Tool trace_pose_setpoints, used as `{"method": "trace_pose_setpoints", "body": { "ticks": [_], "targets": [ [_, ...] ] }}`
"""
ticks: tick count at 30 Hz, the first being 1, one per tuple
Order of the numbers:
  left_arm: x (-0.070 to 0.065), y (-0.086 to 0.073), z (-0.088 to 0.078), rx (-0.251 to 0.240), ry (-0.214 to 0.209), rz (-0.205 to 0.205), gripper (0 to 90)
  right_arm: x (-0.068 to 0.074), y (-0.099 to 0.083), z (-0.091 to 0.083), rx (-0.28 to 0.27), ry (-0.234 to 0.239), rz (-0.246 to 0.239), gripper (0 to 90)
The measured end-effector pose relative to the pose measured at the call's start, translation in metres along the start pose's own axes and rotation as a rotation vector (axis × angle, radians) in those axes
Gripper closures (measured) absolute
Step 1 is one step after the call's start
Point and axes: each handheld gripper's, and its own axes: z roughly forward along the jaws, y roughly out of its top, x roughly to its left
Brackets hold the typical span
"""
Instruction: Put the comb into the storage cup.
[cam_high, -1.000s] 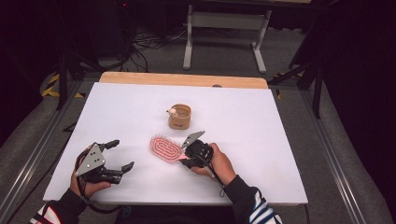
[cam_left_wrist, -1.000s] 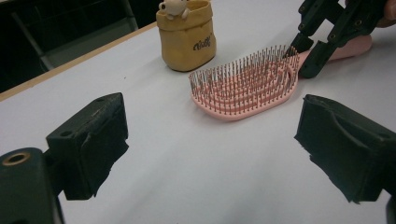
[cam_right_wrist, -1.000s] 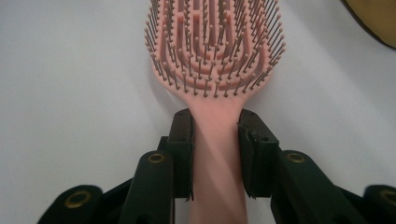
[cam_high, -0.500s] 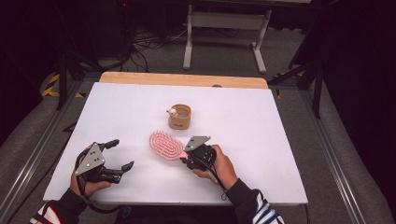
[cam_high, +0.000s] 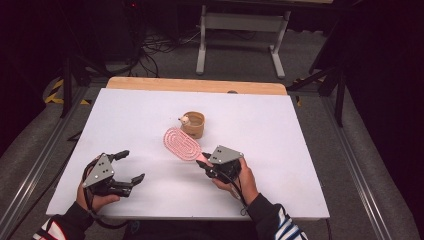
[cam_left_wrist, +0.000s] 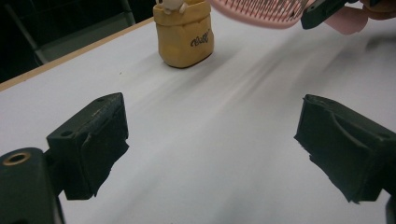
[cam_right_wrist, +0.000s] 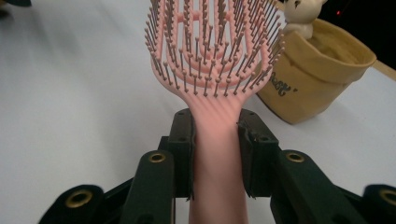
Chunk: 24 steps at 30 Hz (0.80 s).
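A pink hairbrush (cam_high: 182, 143) with an open slotted head is held by its handle, bristles up, its head pointing toward the far left. My right gripper (cam_high: 206, 164) is shut on that handle; in the right gripper view the pink hairbrush (cam_right_wrist: 215, 56) rises from between my right gripper's (cam_right_wrist: 215, 140) pads. Just beyond the head stands a small tan cup (cam_high: 193, 124) with a little white figure at its rim, also seen as the tan cup (cam_right_wrist: 313, 70). My left gripper (cam_high: 128, 166) rests open at the near left; in the left gripper view my left gripper (cam_left_wrist: 210, 140) holds nothing.
The white tabletop (cam_high: 280, 135) has a wooden strip (cam_high: 195, 85) along its far edge. Metal rails run down both sides. A grey stand (cam_high: 240, 30) and cables sit on the dark floor behind.
My right gripper has moved right and slightly up with the brush, lifting it off the table. The left gripper has stayed put.
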Motion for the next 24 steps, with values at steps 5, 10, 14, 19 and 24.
{"method": "trace_pose_setpoints", "body": {
  "ticks": [5, 10, 14, 19, 24],
  "targets": [
    [0.000, 0.000, 0.000, -0.002, 0.003, -0.004, 10.5, 0.000, -0.002, -0.005, -0.047, -0.015, -0.001, 69.3],
    [-0.002, 0.003, 0.001, -0.021, -0.015, -0.025, 10.9, 0.006, -0.004, -0.012, -0.086, -0.039, -0.016, 69.2],
    [-0.005, 0.005, 0.003, -0.016, -0.023, -0.009, 10.9, 0.008, -0.006, -0.018, -0.117, -0.056, -0.015, 69.3],
    [-0.008, 0.007, 0.008, -0.013, -0.027, -0.005, 10.9, 0.009, -0.011, -0.025, -0.143, -0.087, -0.024, 69.3],
    [-0.013, 0.018, 0.013, -0.024, -0.024, 0.037, 14.3, 0.014, -0.016, -0.032, -0.180, -0.112, -0.034, 69.3]
  ]
}}
